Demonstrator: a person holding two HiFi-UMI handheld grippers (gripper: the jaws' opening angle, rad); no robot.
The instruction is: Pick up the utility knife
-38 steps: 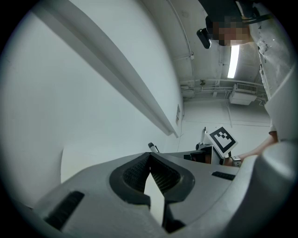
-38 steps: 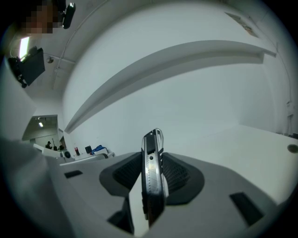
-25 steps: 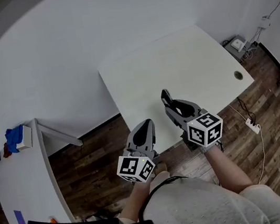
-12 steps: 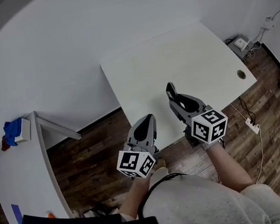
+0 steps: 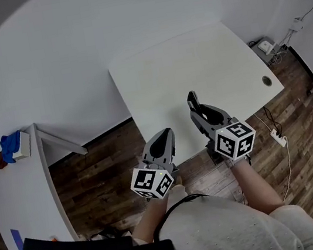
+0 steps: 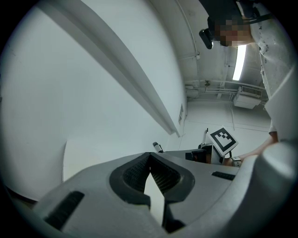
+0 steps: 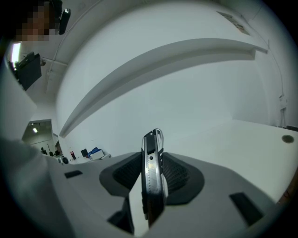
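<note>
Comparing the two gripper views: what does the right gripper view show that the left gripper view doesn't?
Only the right gripper view: the utility knife, clamped on edge in the right gripper.
Only the left gripper view: the left gripper, shut with nothing between its jaws, and the other gripper's marker cube.
Both: the white table and the white wall.

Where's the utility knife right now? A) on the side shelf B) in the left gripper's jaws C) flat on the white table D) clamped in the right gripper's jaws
D: the black-and-silver utility knife stands pinched between the right gripper's ribbed pads.
</note>
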